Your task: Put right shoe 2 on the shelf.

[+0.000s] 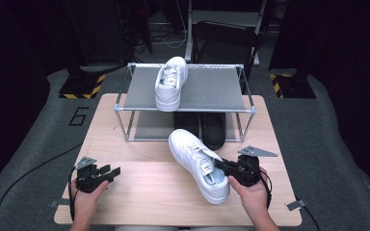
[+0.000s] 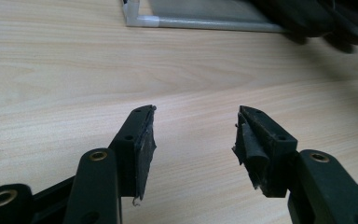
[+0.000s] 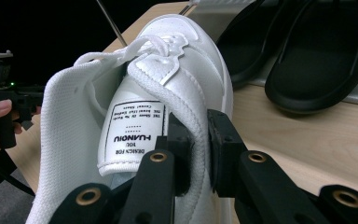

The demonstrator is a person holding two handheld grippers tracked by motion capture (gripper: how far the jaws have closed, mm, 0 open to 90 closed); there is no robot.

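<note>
The right gripper (image 3: 196,154) pinches the collar of the white sneaker (image 1: 198,163), which sits mid-table at about five o'clock from the rack (image 1: 185,109). Its mate (image 1: 170,82) already rests on the top shelf, so I judge the job half done. Open shelf lies at three o'clock of that mate. The left gripper (image 2: 193,135) waits open over bare table (image 1: 139,192), empty; slippers (image 1: 207,127) fill the lower shelf.

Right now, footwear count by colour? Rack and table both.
White sneakers: 2, one on the rack's top shelf, one on the table clamped at its collar by the right hand-held gripper.
Black slippers: 2, side by side on the lower shelf.
Total: 4
</note>
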